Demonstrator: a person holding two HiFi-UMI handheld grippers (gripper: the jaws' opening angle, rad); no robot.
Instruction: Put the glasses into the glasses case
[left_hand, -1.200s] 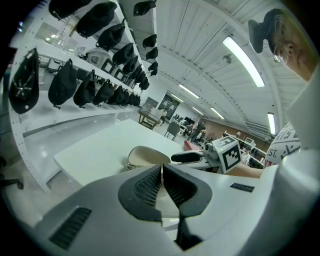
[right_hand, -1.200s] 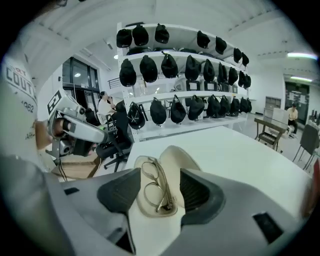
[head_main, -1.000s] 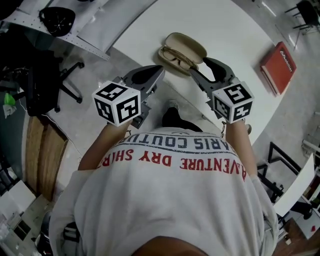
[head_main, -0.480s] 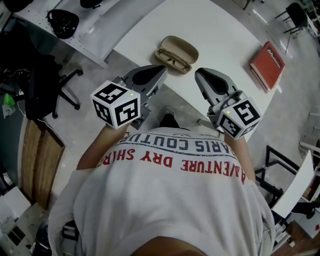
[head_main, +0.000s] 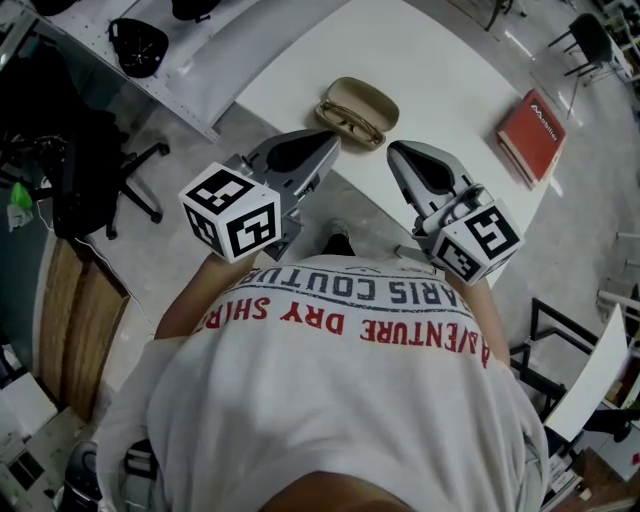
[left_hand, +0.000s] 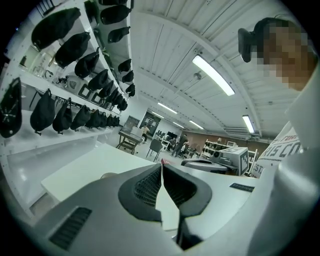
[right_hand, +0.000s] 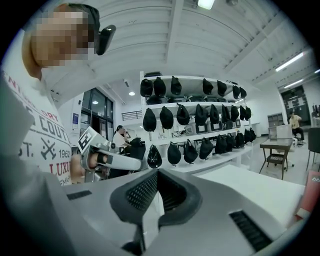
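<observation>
Grippers up close: the left gripper (head_main: 328, 143) has its jaws pinched together at the tips with nothing in them. The right gripper (head_main: 393, 150) is closed and empty too. Both hang over the near edge of the white table (head_main: 440, 60), and the marker cubes hide most of the hands. Just beyond the tips sits the open glasses case (head_main: 372, 97). The glasses (head_main: 350, 121) lie lengthwise inside, too small for detail. In the head view, the case's long axis slants from upper left to lower right.
</observation>
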